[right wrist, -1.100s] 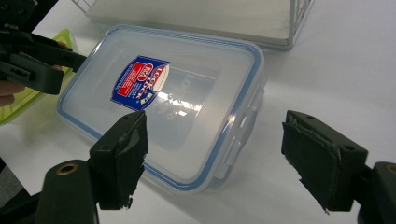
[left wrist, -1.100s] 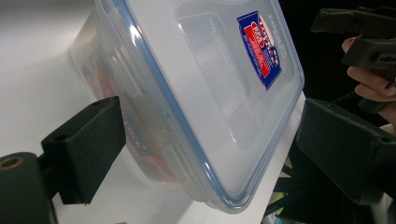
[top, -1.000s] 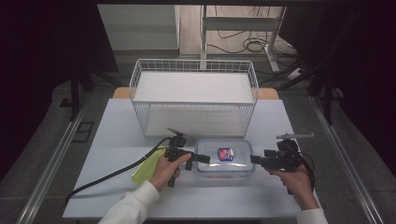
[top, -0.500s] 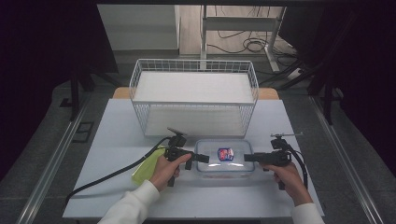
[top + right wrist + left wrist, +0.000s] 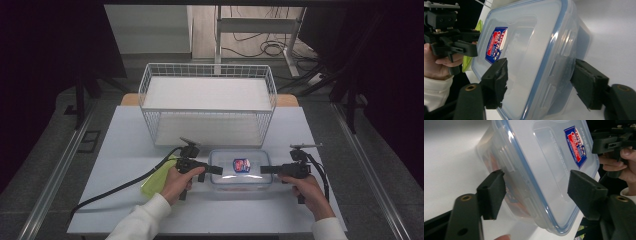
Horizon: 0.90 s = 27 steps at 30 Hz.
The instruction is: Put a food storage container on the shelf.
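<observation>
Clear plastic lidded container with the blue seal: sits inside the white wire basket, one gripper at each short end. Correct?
Not quite. The clear plastic lidded container with the blue seal sits on the white table, in front of the white wire basket, not inside it. The high view shows this. The left gripper and right gripper are indeed at its short ends.

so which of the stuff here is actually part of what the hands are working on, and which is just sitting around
In the job:
- clear plastic lidded container with a blue seal and red-blue label
- left gripper, jaws closing around one end of it
- right gripper, jaws closing around the other end

Lying about:
- white wire basket, behind
- yellow-green cloth, under the left hand
</observation>
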Each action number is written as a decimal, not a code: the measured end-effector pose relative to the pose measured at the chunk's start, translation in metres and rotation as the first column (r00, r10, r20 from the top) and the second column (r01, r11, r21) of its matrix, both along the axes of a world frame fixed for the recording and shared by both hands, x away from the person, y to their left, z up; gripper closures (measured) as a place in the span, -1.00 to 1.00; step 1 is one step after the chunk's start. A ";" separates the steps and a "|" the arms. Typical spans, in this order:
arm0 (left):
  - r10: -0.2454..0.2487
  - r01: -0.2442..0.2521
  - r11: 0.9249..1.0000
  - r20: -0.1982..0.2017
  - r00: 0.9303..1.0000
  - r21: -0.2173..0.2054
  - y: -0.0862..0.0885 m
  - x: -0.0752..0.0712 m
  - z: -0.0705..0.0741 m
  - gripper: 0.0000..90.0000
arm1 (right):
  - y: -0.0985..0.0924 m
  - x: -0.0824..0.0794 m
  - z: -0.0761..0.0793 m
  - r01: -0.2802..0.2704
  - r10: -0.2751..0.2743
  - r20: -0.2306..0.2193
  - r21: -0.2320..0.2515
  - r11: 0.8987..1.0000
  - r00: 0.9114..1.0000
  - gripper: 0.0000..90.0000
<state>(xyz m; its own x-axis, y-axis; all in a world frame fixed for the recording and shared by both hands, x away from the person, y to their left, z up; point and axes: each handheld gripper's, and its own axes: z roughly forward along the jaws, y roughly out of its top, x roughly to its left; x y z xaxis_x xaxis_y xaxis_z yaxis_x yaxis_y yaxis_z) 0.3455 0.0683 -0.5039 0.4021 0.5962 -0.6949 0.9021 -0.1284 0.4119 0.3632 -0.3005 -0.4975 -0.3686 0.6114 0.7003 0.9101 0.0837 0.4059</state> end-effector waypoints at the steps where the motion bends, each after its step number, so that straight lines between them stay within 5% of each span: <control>1: 0.000 0.000 1.000 -0.001 1.000 0.000 0.000 0.000 0.001 -0.29 | -0.001 0.000 0.000 -0.002 0.002 0.005 -0.001 1.000 1.000 -0.25; 12: 0.010 -0.010 1.000 0.046 0.999 -0.015 0.004 -0.005 0.009 -0.03 | -0.010 -0.005 0.007 0.008 -0.008 0.008 0.033 0.999 1.000 -0.01; 27: -0.002 0.004 1.000 0.110 0.994 -0.019 0.007 -0.013 0.019 0.12 | -0.012 -0.013 0.015 0.017 -0.019 0.036 0.039 0.999 0.999 0.05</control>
